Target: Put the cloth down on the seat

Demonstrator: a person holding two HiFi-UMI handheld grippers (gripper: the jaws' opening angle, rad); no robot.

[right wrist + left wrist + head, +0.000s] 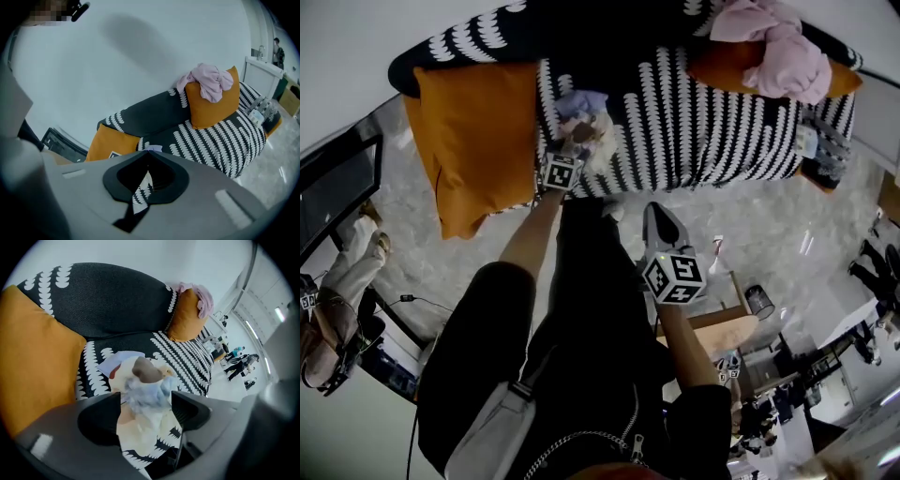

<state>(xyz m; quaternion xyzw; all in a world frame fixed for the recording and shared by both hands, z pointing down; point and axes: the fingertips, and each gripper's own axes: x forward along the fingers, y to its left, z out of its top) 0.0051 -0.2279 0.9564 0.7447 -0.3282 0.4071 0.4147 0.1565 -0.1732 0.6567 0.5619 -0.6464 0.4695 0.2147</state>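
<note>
The cloth (581,114), a crumpled cream and light-blue bundle with a brown patch, lies on the black-and-white patterned sofa seat (712,122). My left gripper (571,142) is right at its near edge. In the left gripper view the cloth (143,390) sits between the two dark jaws of the left gripper (145,409), which stand wide apart without pressing on it. My right gripper (655,214) hangs lower, in front of the sofa over the floor. Seen from the right gripper view, the right gripper (146,153) is shut with nothing in it.
A large orange cushion (478,141) leans at the sofa's left end. Another orange cushion (727,64) at the right carries a pink garment (778,47). A wooden piece of furniture (722,323) stands behind my right arm. The floor is grey marble (769,234).
</note>
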